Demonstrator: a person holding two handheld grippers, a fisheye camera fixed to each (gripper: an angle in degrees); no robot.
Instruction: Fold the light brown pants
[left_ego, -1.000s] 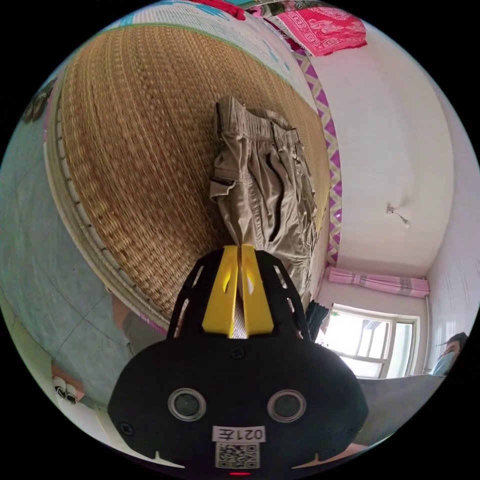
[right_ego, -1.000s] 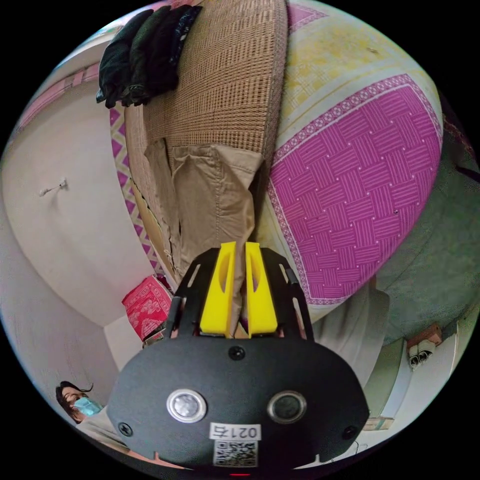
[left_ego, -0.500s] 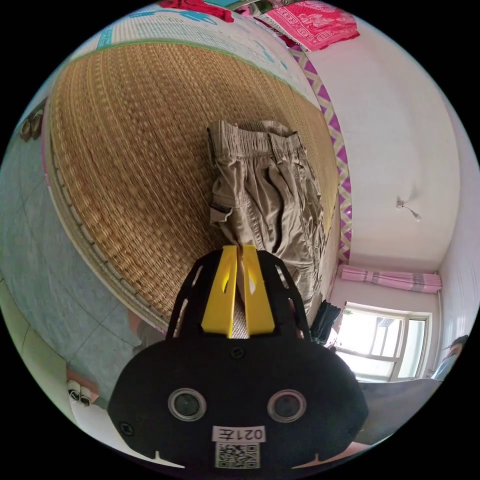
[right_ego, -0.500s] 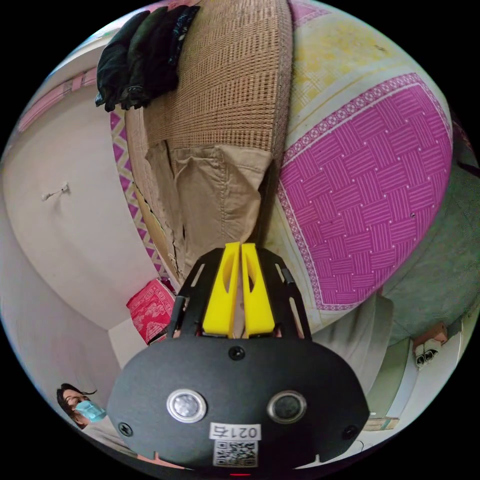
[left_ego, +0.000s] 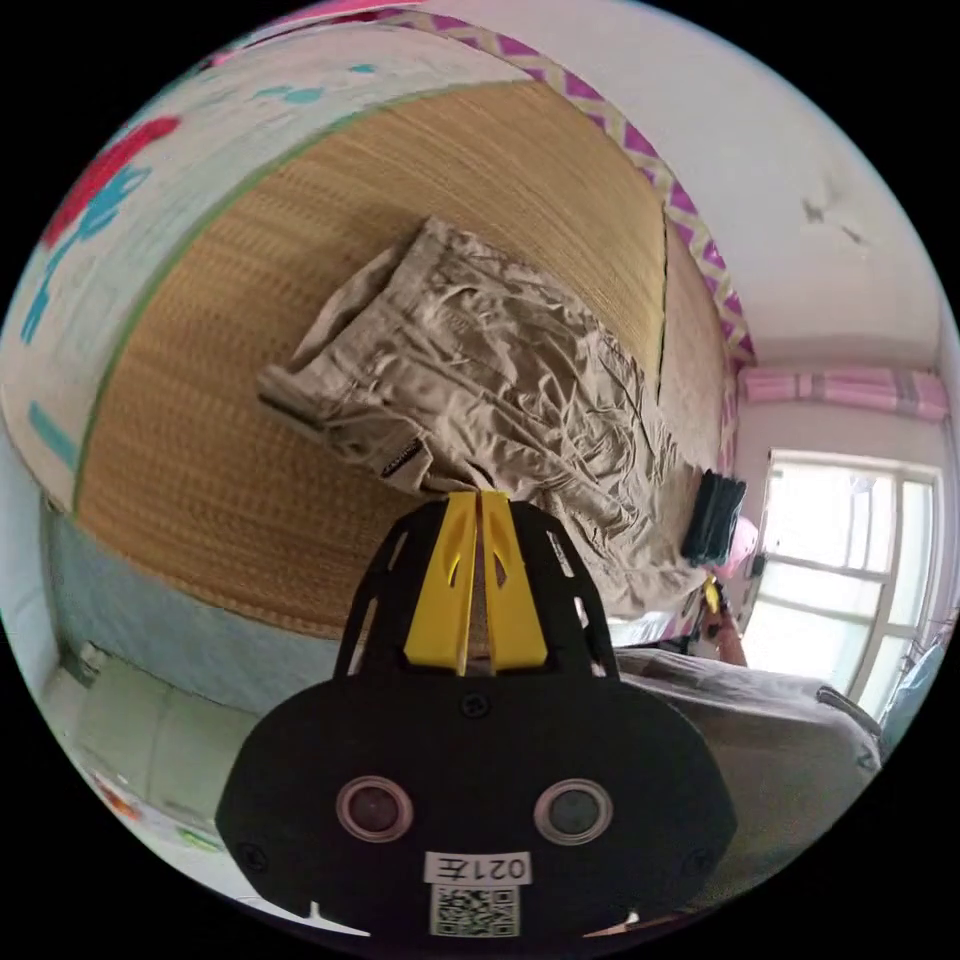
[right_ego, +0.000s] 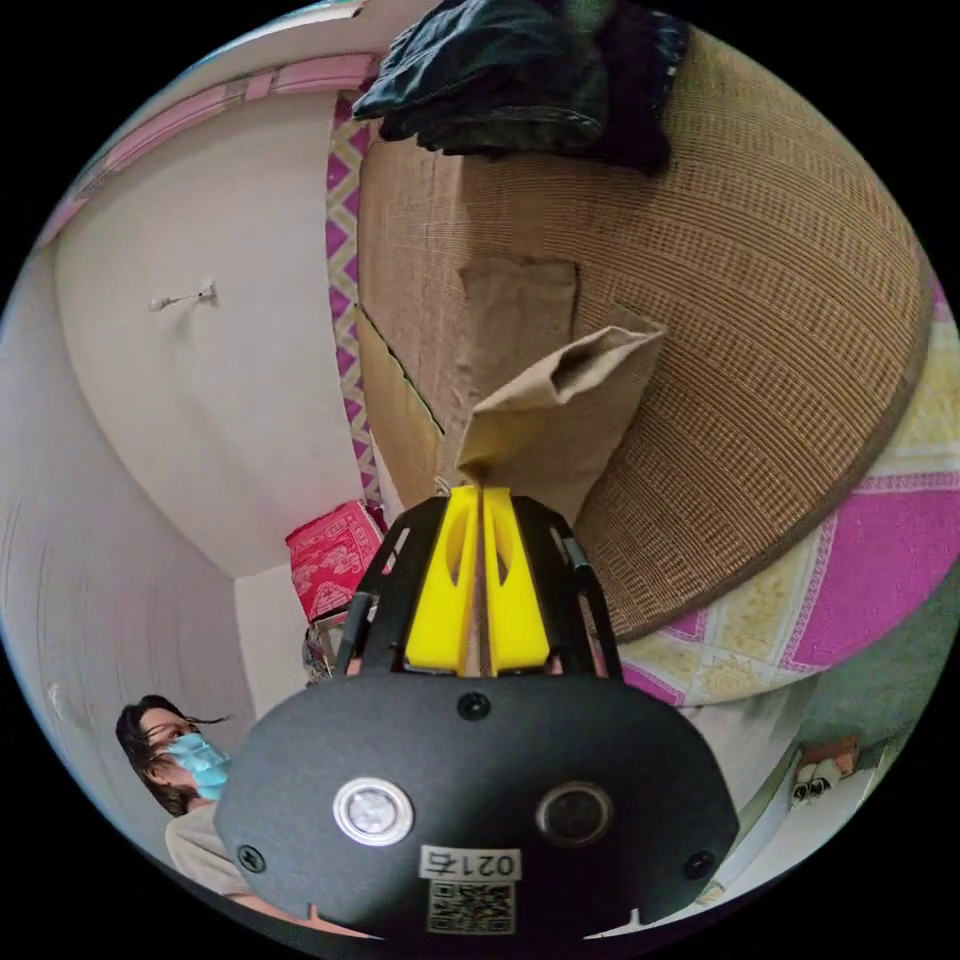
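- The light brown pants (left_ego: 480, 390), which half a second ago hung stretched and narrow from both grippers, now lie spread and wrinkled on the woven mat (left_ego: 250, 420) in the left gripper view, the waistband end farthest from the camera.
- The left gripper (left_ego: 480, 498) has its yellow jaws together, clamped on the near edge of the pants beside a flap pocket, low over the mat.
- In the right gripper view the right gripper (right_ego: 480, 492) has its jaws pressed together on a leg cuff (right_ego: 560, 410), lifted off the mat so the open hem gapes; the other cuff lies flat on the mat just beyond it.
- Both views have swung a good deal, so part of the shift is the cameras moving; still, the cloth has clearly gone from hanging to laid down.
- My reading: the pants are now set out for folding, and the raised cuff probably begins a fold of the legs toward the waist, though no crease is made yet.
- A dark pile of clothes (right_ego: 530, 70) sits at the mat's far end, well apart from the pants.
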